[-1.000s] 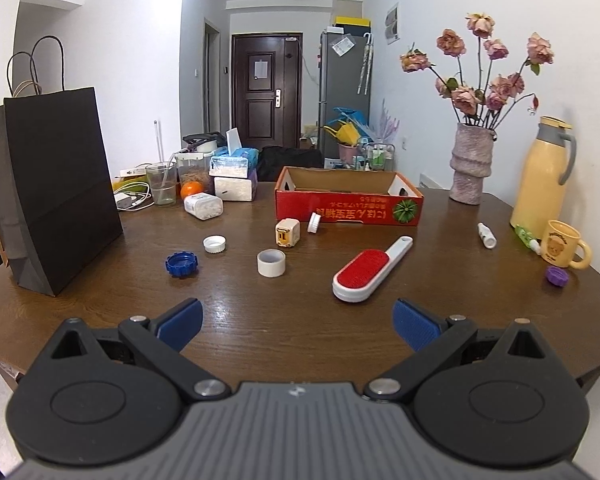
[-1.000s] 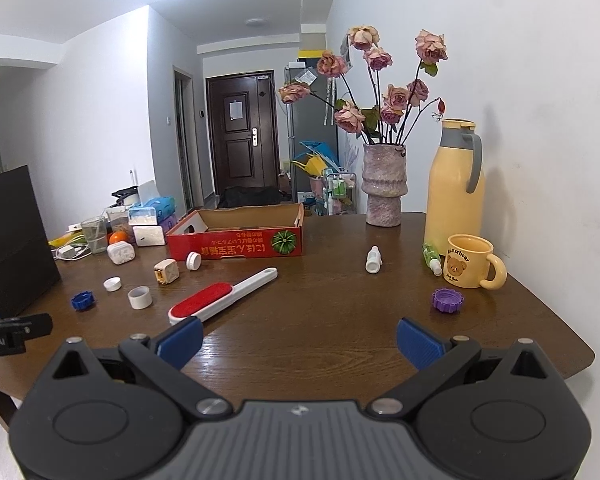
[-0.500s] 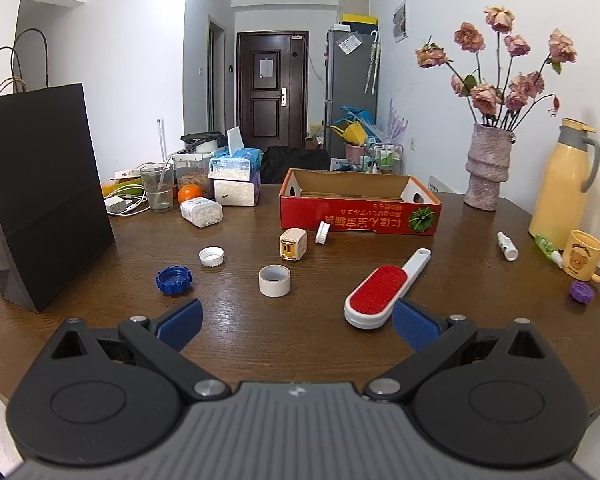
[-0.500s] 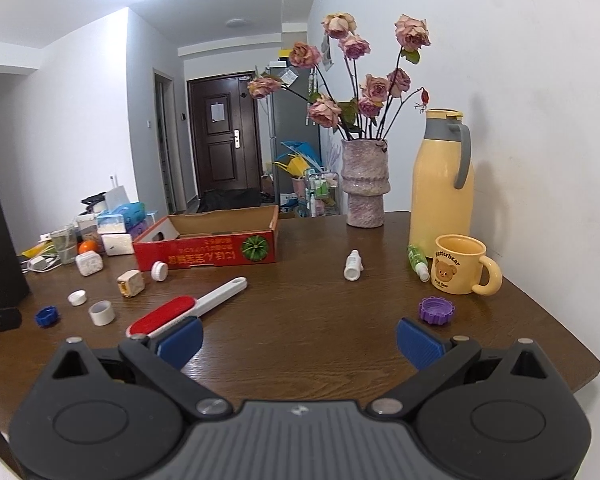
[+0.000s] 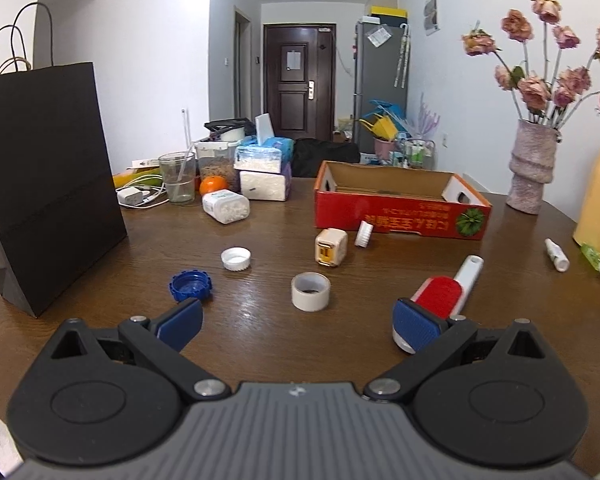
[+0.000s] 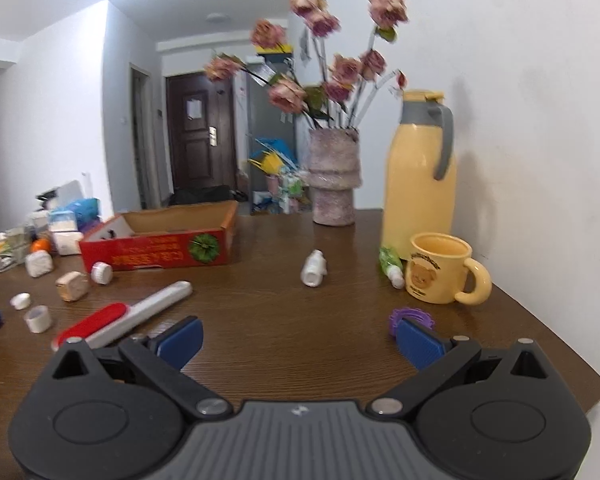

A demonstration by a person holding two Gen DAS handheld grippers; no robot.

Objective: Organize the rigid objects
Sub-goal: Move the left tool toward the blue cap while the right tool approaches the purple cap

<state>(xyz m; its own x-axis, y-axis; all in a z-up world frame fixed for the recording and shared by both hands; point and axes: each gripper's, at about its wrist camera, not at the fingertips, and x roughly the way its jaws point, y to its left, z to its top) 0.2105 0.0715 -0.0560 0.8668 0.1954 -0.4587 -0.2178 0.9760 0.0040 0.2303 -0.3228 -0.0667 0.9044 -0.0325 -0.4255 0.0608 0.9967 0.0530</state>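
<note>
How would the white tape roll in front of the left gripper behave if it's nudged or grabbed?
The tape roll lies flat on its end, so a nudge probably slides it rather than rolling it. It looks small and hollow, likely light. Its curved wall may slip unless the jaws squeeze across its middle.

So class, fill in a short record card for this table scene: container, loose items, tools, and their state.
container: red cardboard box, open top, on the wooden table
caps: blue cap, white cap, purple cap
other loose items: tape roll, red lint brush, white dropper bottle
left tool: open, holding nothing
right tool: open, holding nothing
</note>
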